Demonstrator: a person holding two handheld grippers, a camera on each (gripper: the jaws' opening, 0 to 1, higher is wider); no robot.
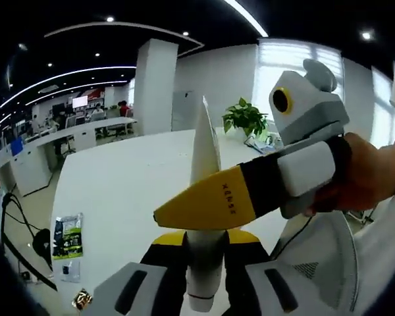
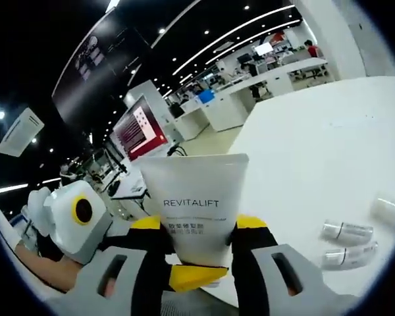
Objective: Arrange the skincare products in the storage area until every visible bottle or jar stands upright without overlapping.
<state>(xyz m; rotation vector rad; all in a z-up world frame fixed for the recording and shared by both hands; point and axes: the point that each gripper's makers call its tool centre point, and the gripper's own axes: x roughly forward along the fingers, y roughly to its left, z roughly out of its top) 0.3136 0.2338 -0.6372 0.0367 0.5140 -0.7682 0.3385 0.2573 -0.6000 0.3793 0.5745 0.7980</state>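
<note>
White table [image 2: 329, 131] — small bottles [image 2: 345, 230] lying on it.

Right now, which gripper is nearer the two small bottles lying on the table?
Right, probably. The bottles lie just to the right of the right gripper, whose jaws hold the tube; the left gripper is across the tube, on the side away from them.

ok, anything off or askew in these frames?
Yes: both grippers, left and right, clamp the same white tube in mid-air, and two small bottles lie on their sides on the white table.
</note>
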